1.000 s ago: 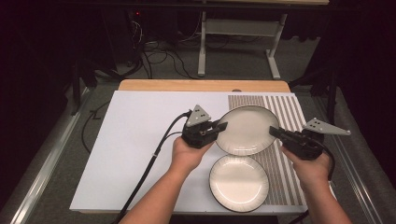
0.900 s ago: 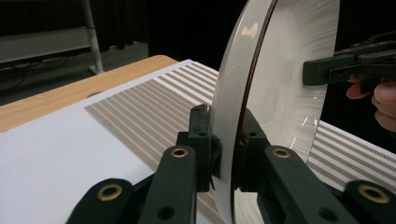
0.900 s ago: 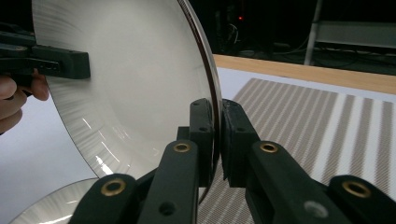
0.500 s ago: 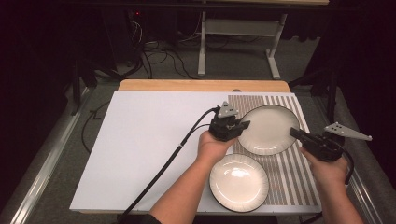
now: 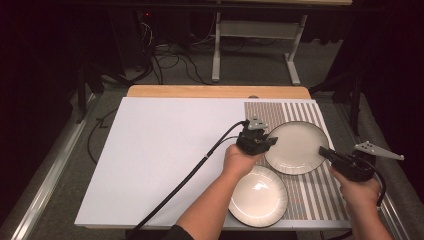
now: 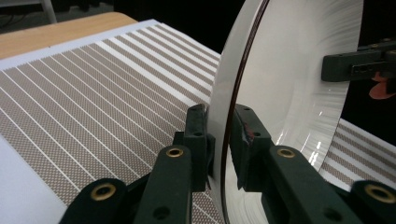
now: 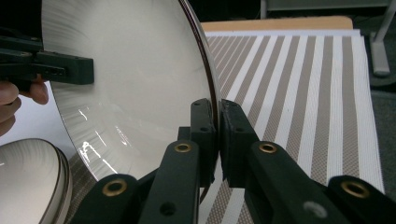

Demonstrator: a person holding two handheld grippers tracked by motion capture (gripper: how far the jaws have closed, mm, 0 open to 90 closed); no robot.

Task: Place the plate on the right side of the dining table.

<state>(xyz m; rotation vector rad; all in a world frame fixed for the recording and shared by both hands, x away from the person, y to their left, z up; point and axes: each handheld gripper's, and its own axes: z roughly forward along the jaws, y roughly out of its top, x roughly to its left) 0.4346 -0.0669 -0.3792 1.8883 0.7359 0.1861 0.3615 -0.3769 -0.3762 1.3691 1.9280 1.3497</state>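
A cream plate with a dark rim (image 5: 296, 147) is held over the striped mat (image 5: 300, 112) by both grippers. My left gripper (image 5: 269, 142) is shut on its left rim, and my right gripper (image 5: 324, 151) is shut on its right rim. In the left gripper view the jaws (image 6: 219, 140) clamp the rim of the plate (image 6: 289, 93), which stands on edge, with the other gripper's jaw (image 6: 355, 65) beyond it. In the right gripper view the jaws (image 7: 218, 135) pinch the rim of the plate (image 7: 135, 84); the left gripper (image 7: 46, 65) shows across it.
A second cream plate (image 5: 257, 196) lies on the mat's near left part, under the left wrist; it also shows as a plate (image 7: 28, 182) low in the right gripper view. A white board (image 5: 165, 155) covers the table's left. A wooden edge (image 5: 200, 91) runs along the back.
Both grippers have carried the plate to the right across the striped mat, with most of the travel in the first half second. Both stay shut on its rim.
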